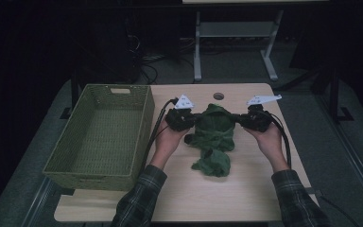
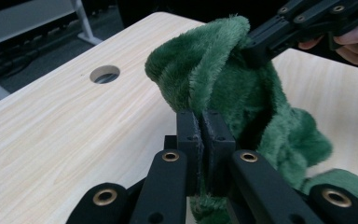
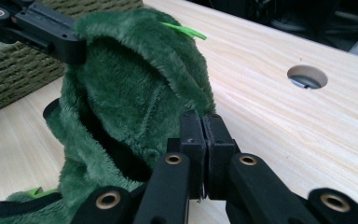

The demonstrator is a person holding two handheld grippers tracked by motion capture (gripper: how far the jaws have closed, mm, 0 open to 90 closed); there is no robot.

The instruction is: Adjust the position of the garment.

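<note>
A fuzzy green garment [image 1: 213, 132] hangs between my two grippers above the wooden table [image 1: 246, 189], its lower part bunched on the tabletop. My left gripper [image 1: 191, 119] is shut on the garment's left edge, and its own view shows the green fleece [image 2: 242, 93] pinched between the closed pads of my left gripper [image 2: 204, 122]. My right gripper [image 1: 238, 118] is shut on the opposite edge; in its own view the right gripper [image 3: 204, 125] clamps the fleece [image 3: 135, 93] at its rim. A bright green tag [image 3: 184, 30] sticks out of the top.
A green woven basket [image 1: 144, 123] stands at the table's left, close to my left hand. A round cable hole [image 1: 218, 96] lies in the tabletop behind the garment. Beyond the table stand a white desk frame [image 1: 197, 52] and floor cables.
</note>
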